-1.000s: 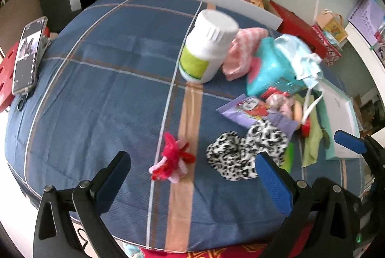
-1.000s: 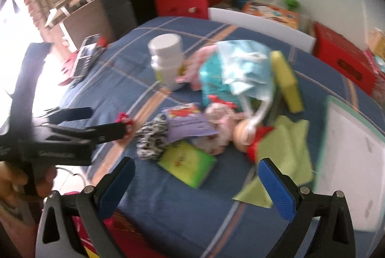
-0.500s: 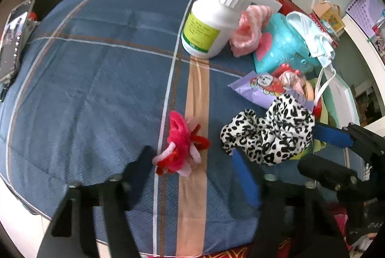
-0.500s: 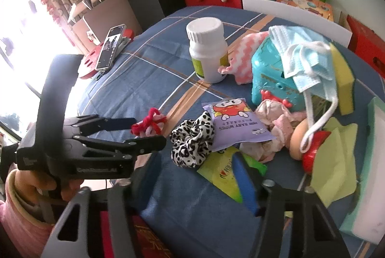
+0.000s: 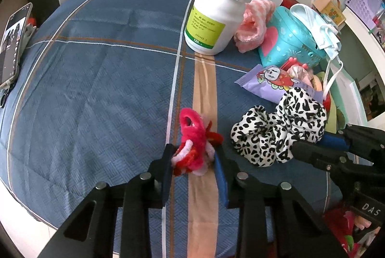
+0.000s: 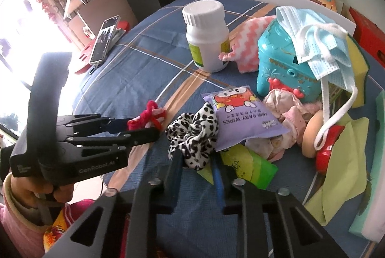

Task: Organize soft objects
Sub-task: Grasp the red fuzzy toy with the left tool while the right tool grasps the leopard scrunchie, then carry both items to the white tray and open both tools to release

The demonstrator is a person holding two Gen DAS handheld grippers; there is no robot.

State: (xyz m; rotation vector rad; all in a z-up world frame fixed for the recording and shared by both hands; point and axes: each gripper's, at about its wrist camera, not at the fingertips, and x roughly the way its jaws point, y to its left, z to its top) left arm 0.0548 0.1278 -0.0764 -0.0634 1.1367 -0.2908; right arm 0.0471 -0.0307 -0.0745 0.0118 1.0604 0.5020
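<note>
Scrunchies fill both your tools: your left gripper (image 5: 193, 159) pinches the pink-red scrunchie (image 5: 193, 137), your right gripper (image 6: 196, 164) apparently clamps the leopard scrunchie (image 6: 193, 135) on the blue cloth (image 5: 96, 65).

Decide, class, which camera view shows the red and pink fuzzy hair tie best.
The left wrist view: the red and pink fuzzy hair tie sits centred and close, pinched in the left claw. The right wrist view shows it smaller, off to the side, partly hidden behind the left claw.
</note>
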